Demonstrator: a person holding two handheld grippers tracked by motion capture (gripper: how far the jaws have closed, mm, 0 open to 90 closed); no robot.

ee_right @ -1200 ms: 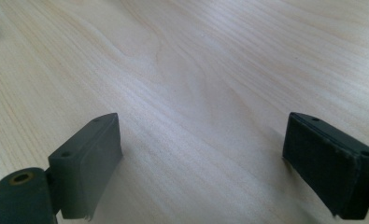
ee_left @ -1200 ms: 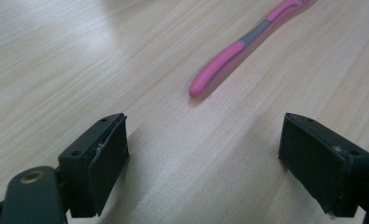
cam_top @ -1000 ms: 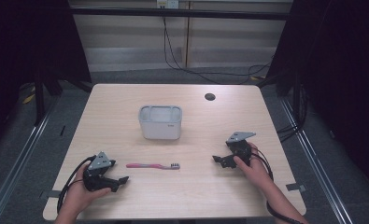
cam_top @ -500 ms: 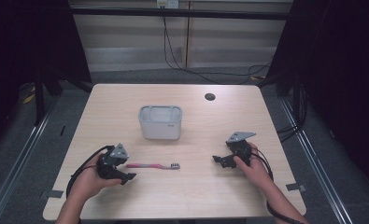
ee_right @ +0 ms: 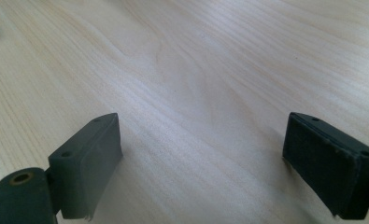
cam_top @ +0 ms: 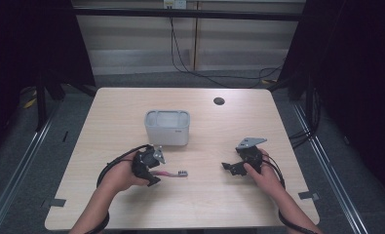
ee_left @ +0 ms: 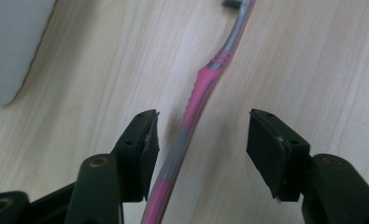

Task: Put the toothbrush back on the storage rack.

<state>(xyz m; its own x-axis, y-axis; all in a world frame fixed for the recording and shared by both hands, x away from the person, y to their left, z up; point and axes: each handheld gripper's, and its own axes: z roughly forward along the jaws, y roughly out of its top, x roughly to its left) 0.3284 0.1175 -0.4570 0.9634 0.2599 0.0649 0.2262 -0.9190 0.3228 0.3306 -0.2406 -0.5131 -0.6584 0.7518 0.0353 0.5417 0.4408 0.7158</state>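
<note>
A pink and grey toothbrush (cam_top: pixel 174 173) lies flat on the wooden table (cam_top: pixel 209 204), bristle head pointing right. My left gripper (cam_top: pixel 156 173) sits over its handle end. In the left gripper view the handle (ee_left: pixel 198 93) runs between the two black jaws of my left gripper (ee_left: pixel 202 128), close to the left pad, with a wide gap to the right pad. These jaws have just been closing around the handle but do not pinch it. My right gripper (cam_top: pixel 229 168) rests on the table to the right, and it (ee_right: pixel 203 140) stands open over bare wood.
A grey rectangular container (cam_top: pixel 166 127) stands upright behind the toothbrush, near the table's middle. A small dark round hole (cam_top: pixel 219 101) sits at the far right of the tabletop. Cables trail from both grippers toward the near edge.
My left gripper has moved right and slightly forward from the near-left of the table onto the toothbrush's handle. The right gripper has stayed where it was.
</note>
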